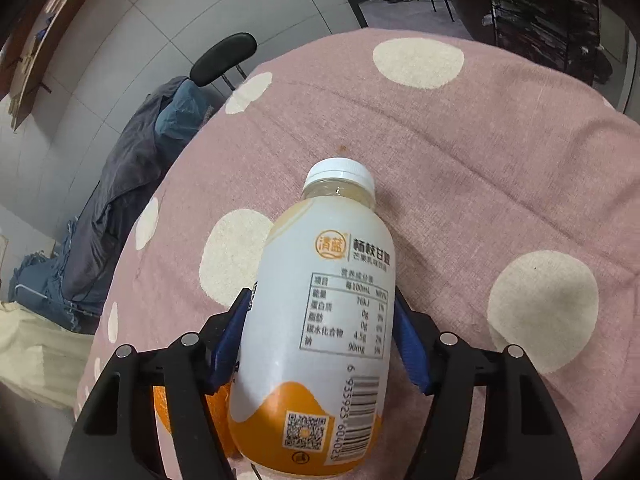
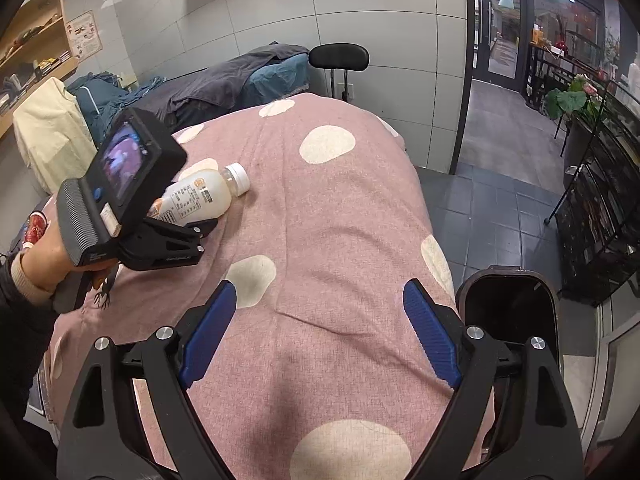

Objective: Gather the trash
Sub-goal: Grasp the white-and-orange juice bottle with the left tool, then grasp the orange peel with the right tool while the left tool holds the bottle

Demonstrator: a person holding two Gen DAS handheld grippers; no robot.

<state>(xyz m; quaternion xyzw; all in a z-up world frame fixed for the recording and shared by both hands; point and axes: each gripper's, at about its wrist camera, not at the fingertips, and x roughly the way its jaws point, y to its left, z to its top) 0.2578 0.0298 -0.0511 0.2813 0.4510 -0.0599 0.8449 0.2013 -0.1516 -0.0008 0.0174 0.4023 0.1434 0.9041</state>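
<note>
The plastic drink bottle (image 1: 320, 320) is lying on its side on the pink tabletop cloth (image 1: 460, 184), its white screw cap (image 1: 340, 172) pointing away from the left wrist camera. Its label is showing a nutrition table, a barcode and a QR code on an orange band near the base. The left hand-held gripper (image 1: 322, 340) is straddling the bottle's body: one blue pad (image 1: 230, 340) is lying against the bottle's left side and the other is at its right side, though whether they are pressing firmly enough to grip is not clear. In the right wrist view the same bottle (image 2: 200, 196) is sitting at the left part of the cloth with the left hand-held gripper (image 2: 182, 224) around its lower half, a person's hand (image 2: 48, 256) holding the handle.

The right hand-held gripper (image 2: 320, 336) is hanging above the near part of the cloth with its jaws spread wide and nothing between the blue pads (image 2: 210, 336). It is well apart from the bottle.

A dark bin (image 2: 512, 312) with an open top is standing on the floor just beside the table's right edge. Beyond the table, a black stool (image 2: 339, 58) and a bed heaped with dark blue and grey bedding (image 2: 224, 80) are standing against a tiled wall.
</note>
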